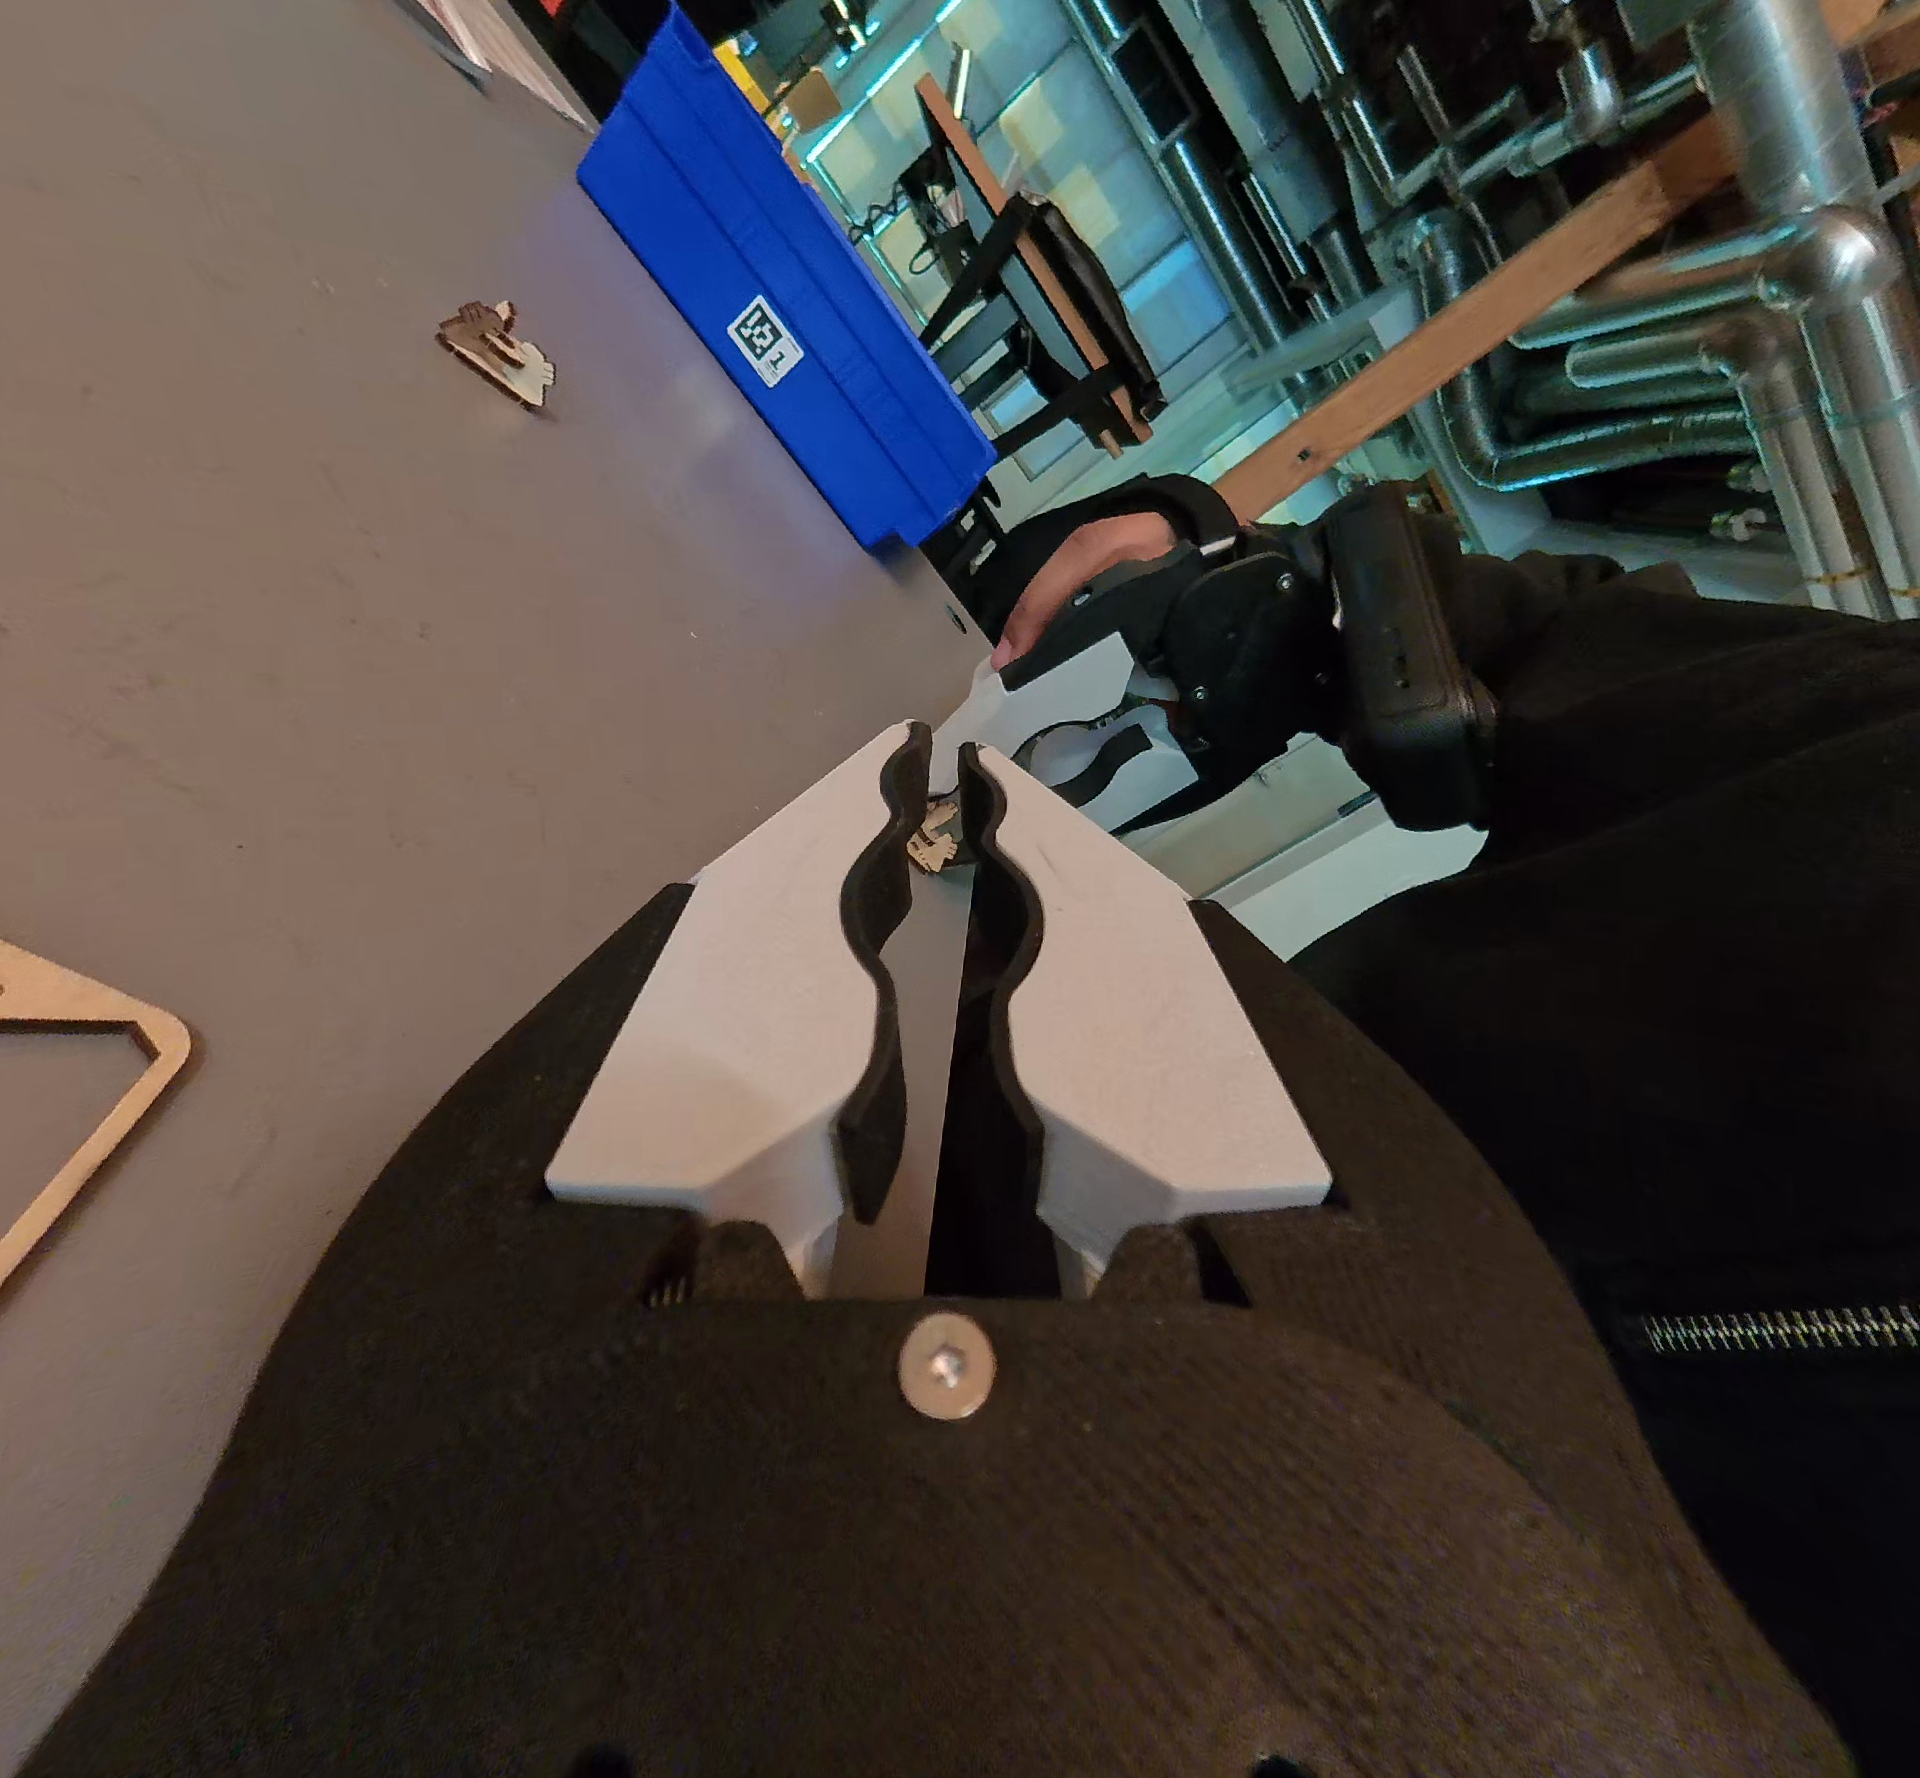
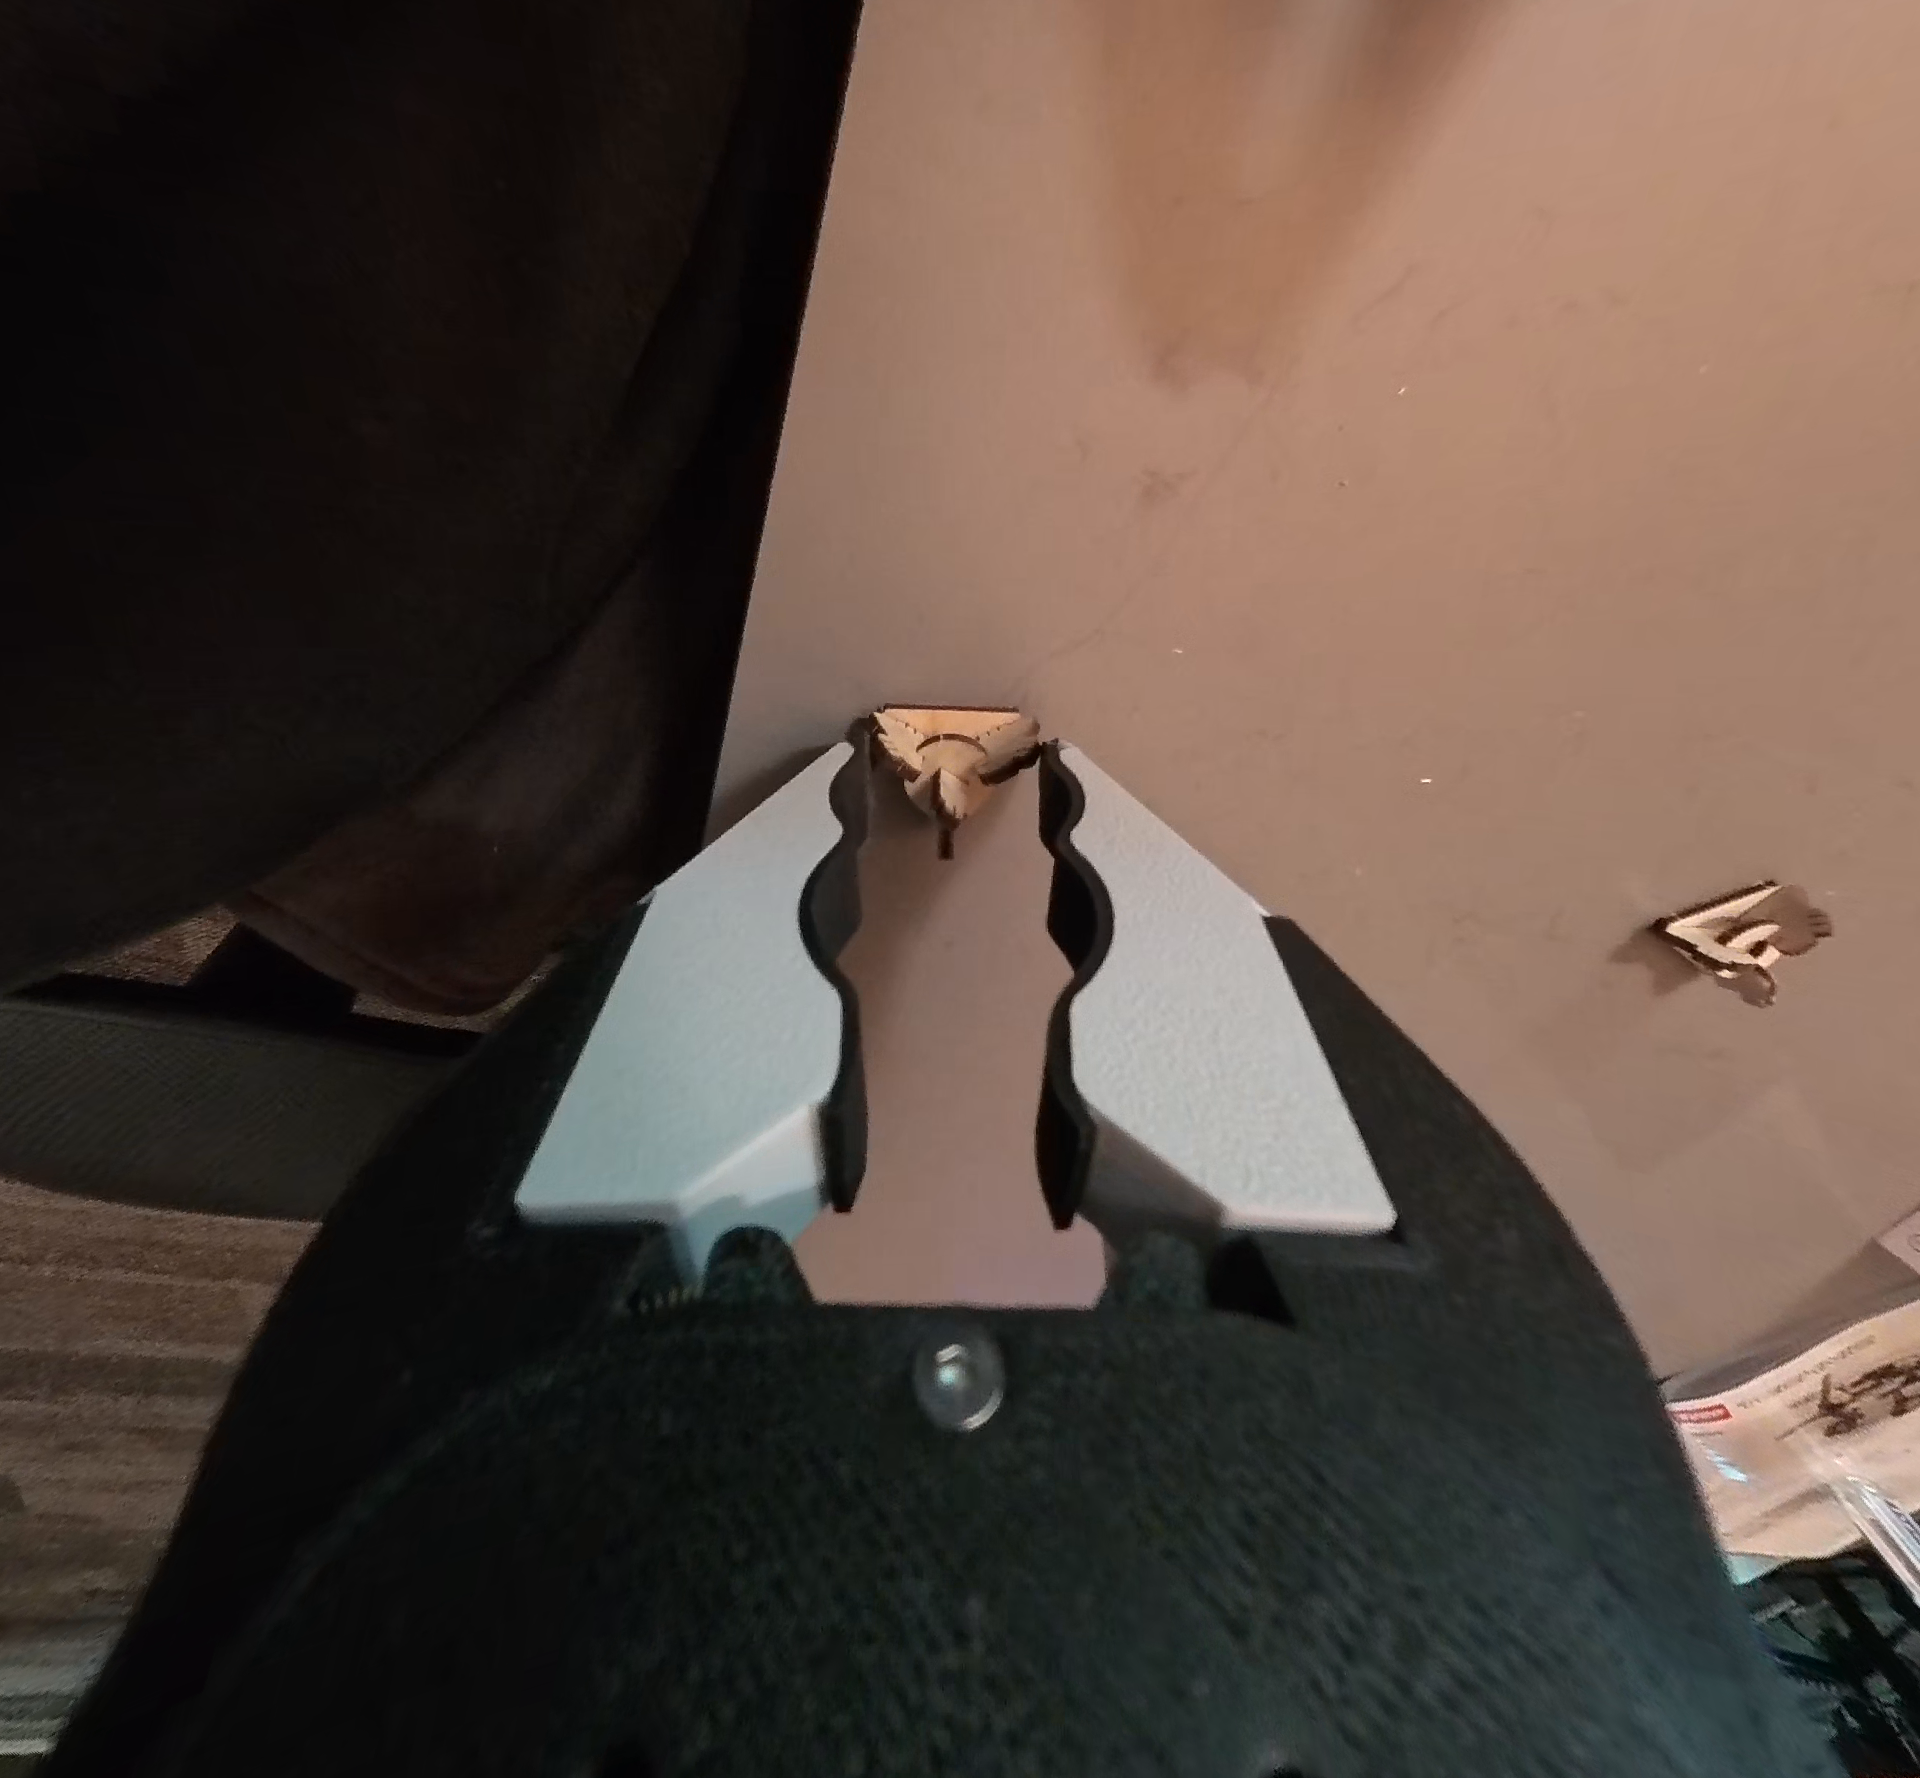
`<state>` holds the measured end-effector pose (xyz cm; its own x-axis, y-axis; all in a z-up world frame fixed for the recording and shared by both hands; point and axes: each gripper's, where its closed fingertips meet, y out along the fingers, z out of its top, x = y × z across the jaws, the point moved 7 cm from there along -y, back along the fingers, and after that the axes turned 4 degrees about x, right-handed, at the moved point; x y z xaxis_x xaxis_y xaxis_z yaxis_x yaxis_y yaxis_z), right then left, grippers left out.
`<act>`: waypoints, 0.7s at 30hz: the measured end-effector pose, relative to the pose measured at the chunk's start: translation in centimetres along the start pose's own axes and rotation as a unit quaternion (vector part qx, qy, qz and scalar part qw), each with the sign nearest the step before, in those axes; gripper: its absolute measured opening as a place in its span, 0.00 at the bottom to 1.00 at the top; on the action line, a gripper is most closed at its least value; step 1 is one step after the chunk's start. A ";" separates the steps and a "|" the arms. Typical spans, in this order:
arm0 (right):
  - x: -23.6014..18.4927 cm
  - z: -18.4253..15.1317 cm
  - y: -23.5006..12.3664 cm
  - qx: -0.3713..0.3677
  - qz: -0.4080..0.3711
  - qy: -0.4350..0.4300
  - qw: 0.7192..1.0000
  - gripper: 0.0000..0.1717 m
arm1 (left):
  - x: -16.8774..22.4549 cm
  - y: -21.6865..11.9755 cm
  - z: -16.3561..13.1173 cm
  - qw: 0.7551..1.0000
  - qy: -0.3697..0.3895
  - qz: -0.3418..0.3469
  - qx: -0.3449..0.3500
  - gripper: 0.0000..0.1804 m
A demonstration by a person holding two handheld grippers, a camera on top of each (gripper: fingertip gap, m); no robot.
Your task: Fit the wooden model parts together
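Piece: small pale triangular laser-cut wooden piece [image 2: 951, 760] lies between right gripper [image 2: 951, 767] fingertips, pads apart, not pressing.
Left gripper [image 1: 940, 757]: fingers nearly together, empty.

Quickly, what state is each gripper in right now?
Left gripper: nearly closed, narrow slit.
Right gripper: astride small wooden piece on table; grip cannot be told.
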<state>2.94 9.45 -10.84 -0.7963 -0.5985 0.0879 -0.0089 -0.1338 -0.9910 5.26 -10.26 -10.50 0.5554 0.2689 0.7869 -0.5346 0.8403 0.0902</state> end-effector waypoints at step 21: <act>0.0 0.0 0.0 -0.003 -0.005 -0.010 1.000 0.17 | 0.0 0.0 0.0 1.000 -0.002 -0.001 0.001 0.02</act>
<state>2.94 9.45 -10.86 -0.7837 -0.6129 0.1006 -0.0211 -0.1356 -0.9905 5.26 -10.30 -10.48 0.5546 0.2656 0.7886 -0.5351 0.8396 0.0935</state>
